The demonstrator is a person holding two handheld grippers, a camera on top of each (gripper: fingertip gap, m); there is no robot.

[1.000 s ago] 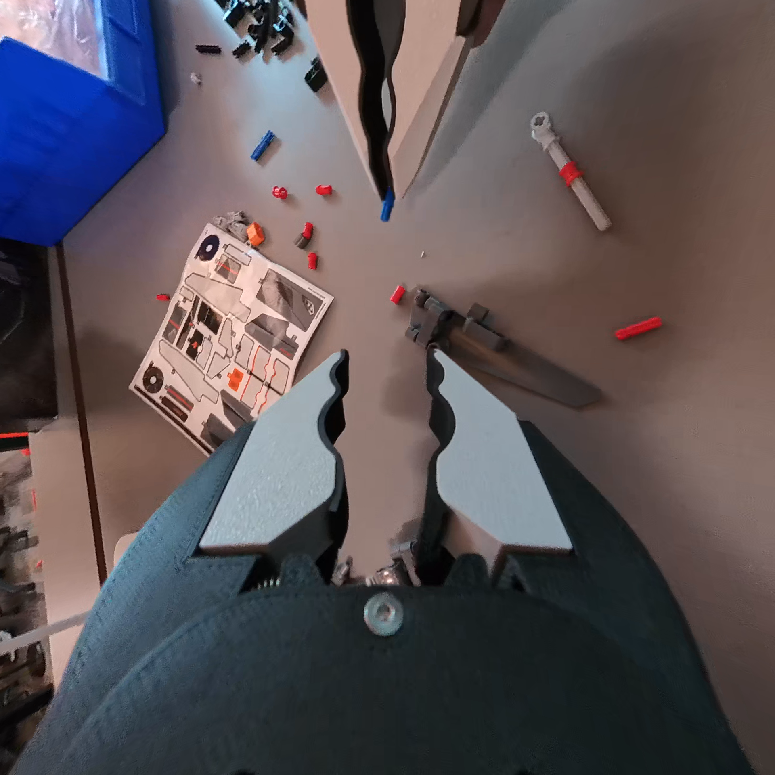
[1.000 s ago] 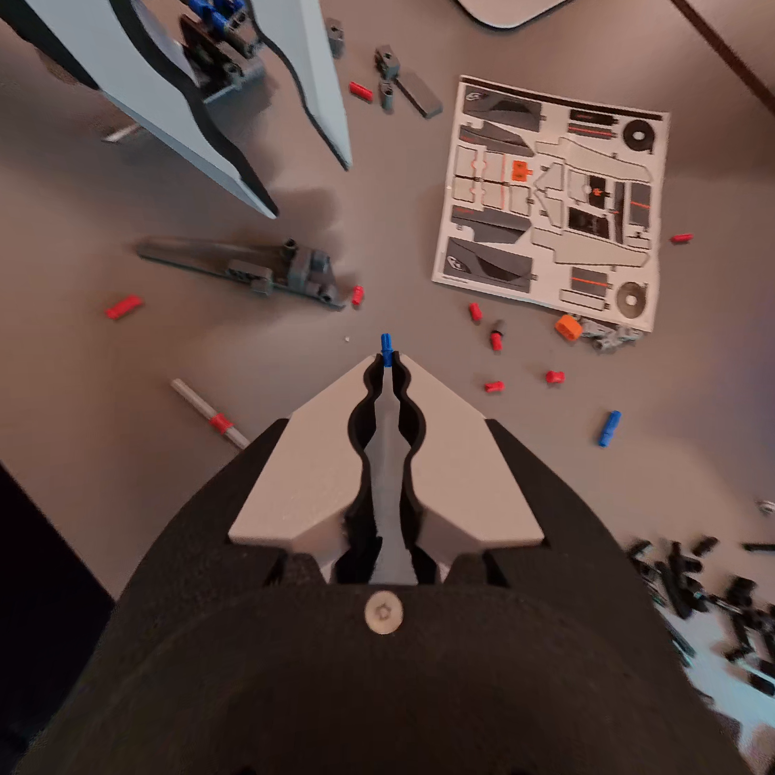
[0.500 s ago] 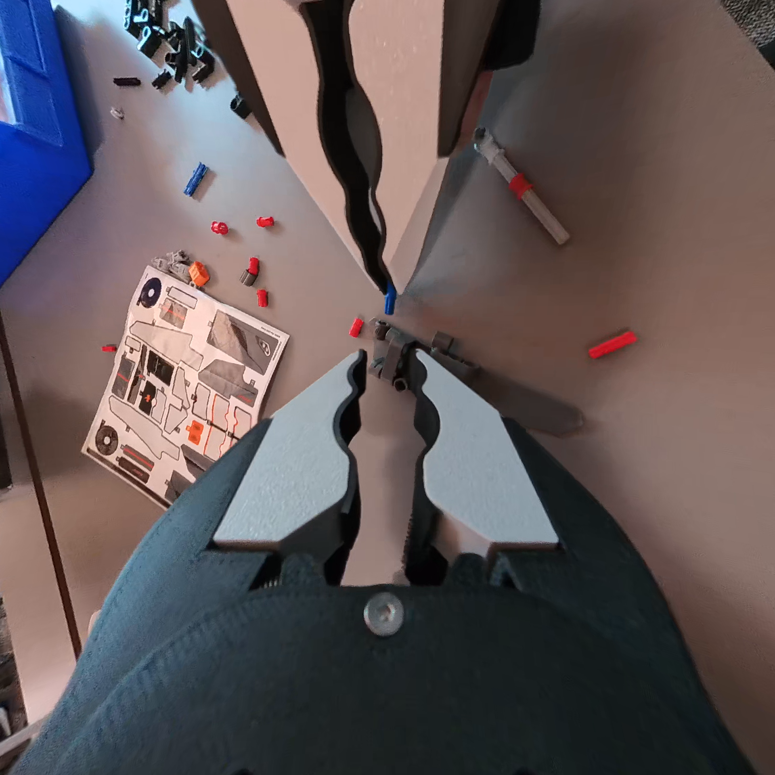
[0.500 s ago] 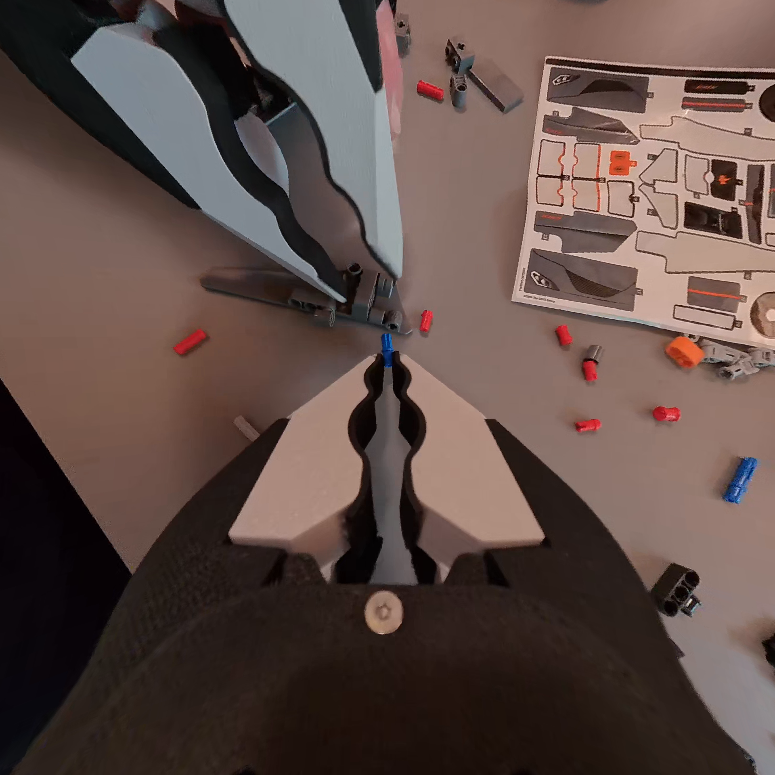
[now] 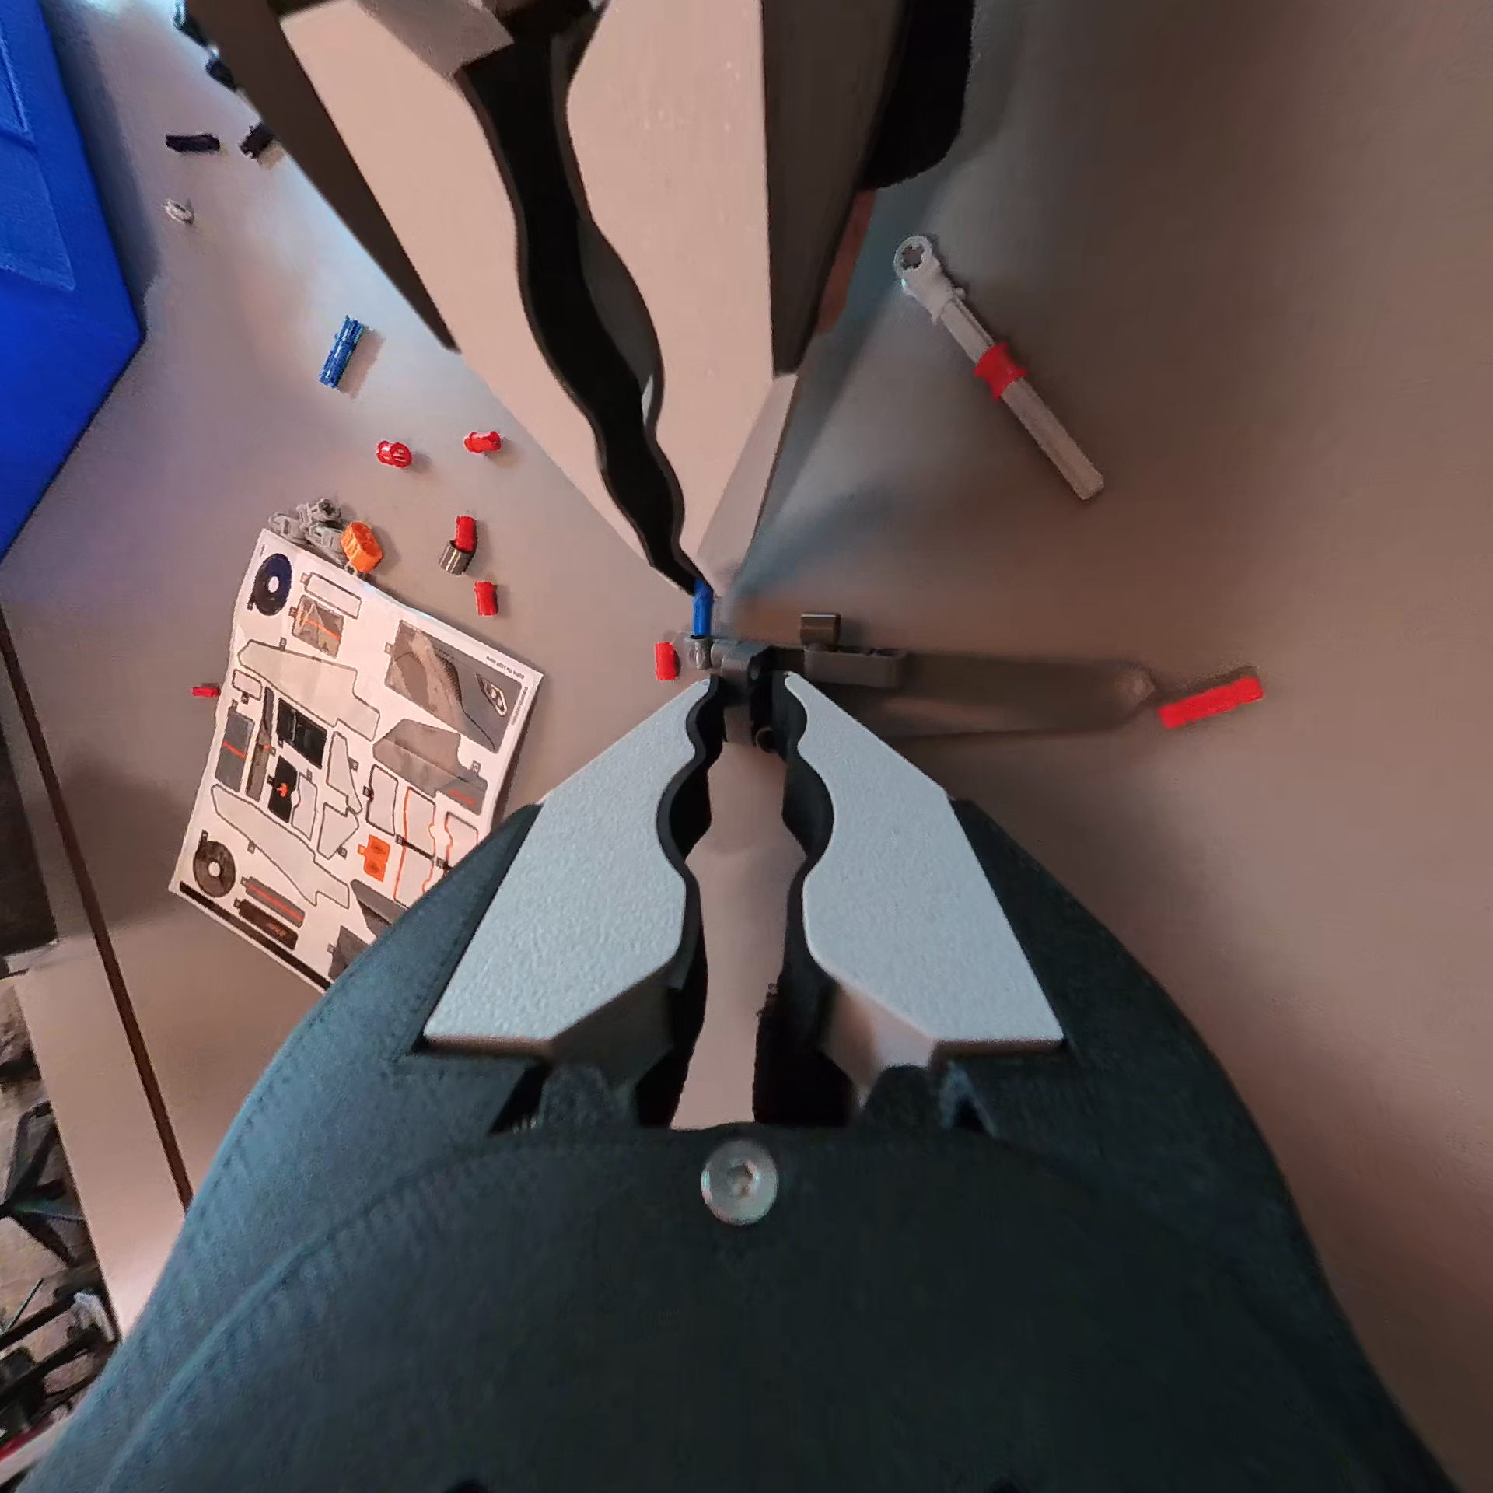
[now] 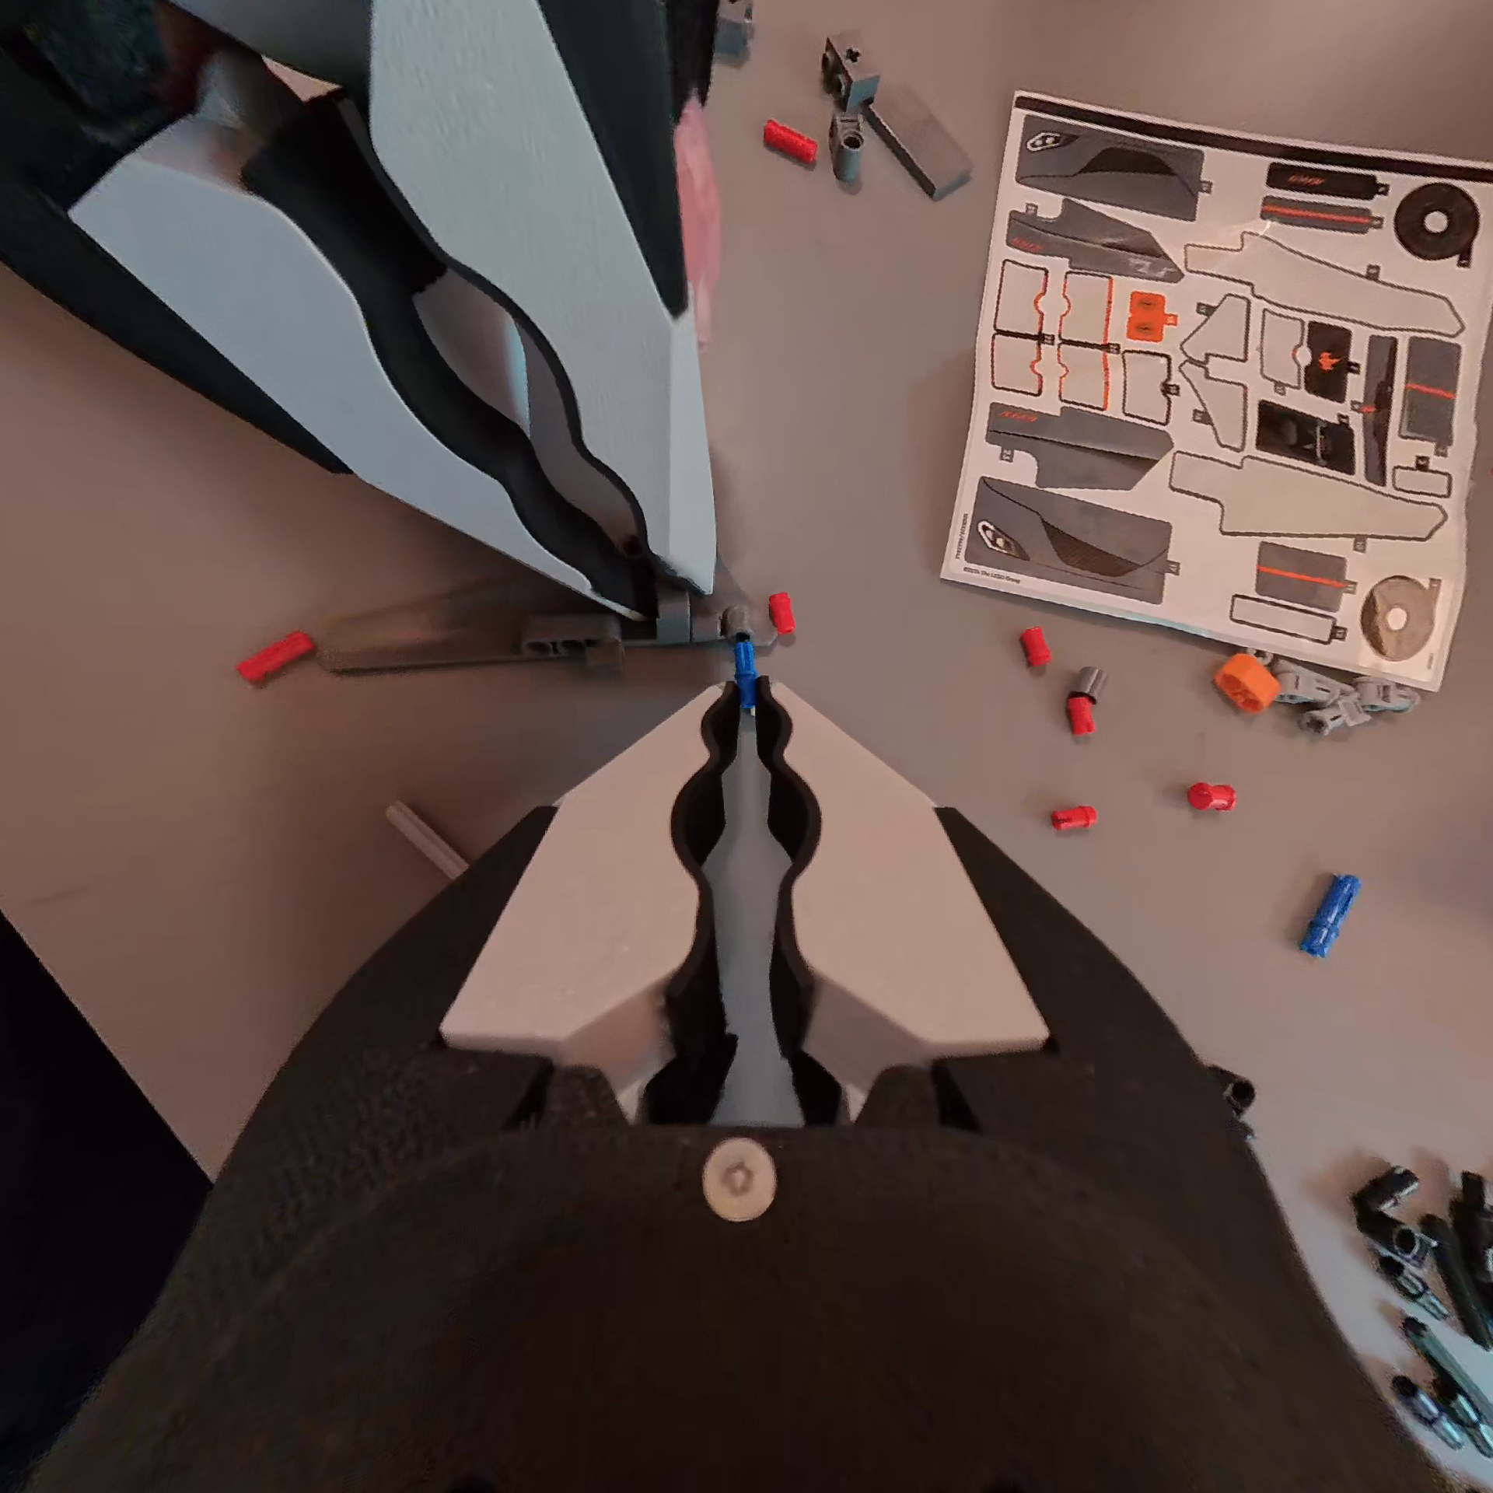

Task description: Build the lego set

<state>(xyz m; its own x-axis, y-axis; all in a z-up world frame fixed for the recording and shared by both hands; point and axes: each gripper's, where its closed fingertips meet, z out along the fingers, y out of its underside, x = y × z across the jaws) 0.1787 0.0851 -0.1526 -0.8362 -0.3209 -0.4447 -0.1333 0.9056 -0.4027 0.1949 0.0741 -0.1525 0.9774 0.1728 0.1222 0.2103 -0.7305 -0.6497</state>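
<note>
A dark grey lego assembly (image 5: 969,687) with a long flat blade lies on the grey table; it also shows in the right wrist view (image 6: 485,638). My left gripper (image 5: 747,699) is closed around the connector block at its left end. My right gripper (image 6: 747,688) is shut on a small blue pin (image 6: 743,666), whose free tip is just short of the round hole at the assembly's end. In the left wrist view the right gripper comes in from the top with the blue pin (image 5: 701,610) right above that end.
A sticker sheet (image 5: 355,767) (image 6: 1212,388) lies beside the work spot. Loose red pins (image 6: 1074,817), a spare blue pin (image 6: 1329,913), an orange piece (image 6: 1248,680) and black parts (image 6: 1438,1260) are scattered. A grey axle (image 5: 998,367) and blue bin (image 5: 48,283) lie farther off. Only a small space, under 4 cm, lies between the two pairs of fingers.
My left gripper has moved in onto the grey assembly and narrowed around its end block. My right gripper has carried the blue pin up close to the assembly's end hole.
</note>
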